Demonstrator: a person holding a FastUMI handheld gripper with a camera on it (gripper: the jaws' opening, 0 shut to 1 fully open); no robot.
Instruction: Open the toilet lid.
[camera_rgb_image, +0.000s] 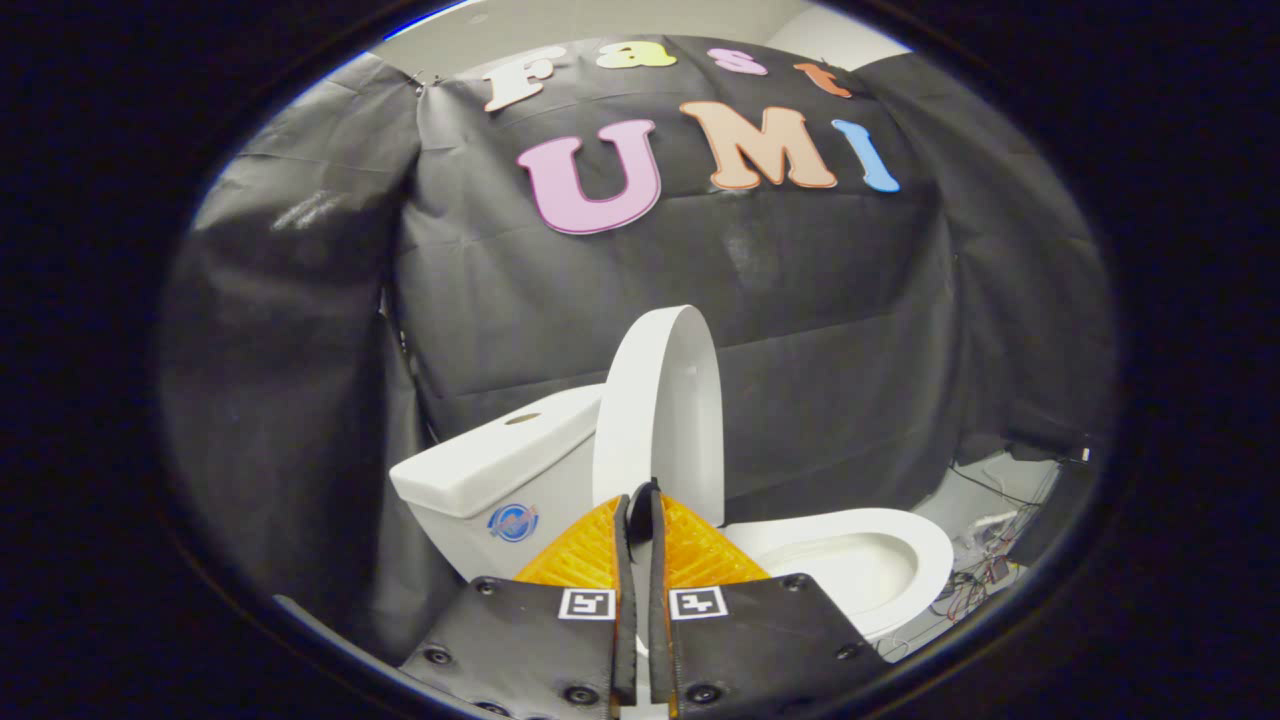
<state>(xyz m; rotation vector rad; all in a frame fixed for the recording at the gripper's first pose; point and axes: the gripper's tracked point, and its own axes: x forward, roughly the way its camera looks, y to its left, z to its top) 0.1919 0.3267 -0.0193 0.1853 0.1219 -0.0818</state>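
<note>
In the gripper view, the hand-held gripper (641, 500) sits at 6 o'clock, its two orange fingers (580, 555) drawn close together with only a thin slit between them. A narrow strip of white shows in that slit lower down, and the dark fingertips meet right at the bottom edge of the lid (660, 405); whether they actually pinch that edge I cannot tell. The lid stands raised, nearly upright and seen almost edge-on, rising from the fingertips toward 12 o'clock, with its pale inner face turned toward 3 o'clock. The tank (500, 460) lies at about 10 o'clock from the fingertips, just beside the lid, carrying a round blue sticker (513, 522) on its side. The open seat (880, 530) and bowl (850, 565) spread out at 3 to 4 o'clock of the fingers. Loose cables (985, 570) lie on the floor (985, 490) beyond the seat, farther toward 3 o'clock.
</note>
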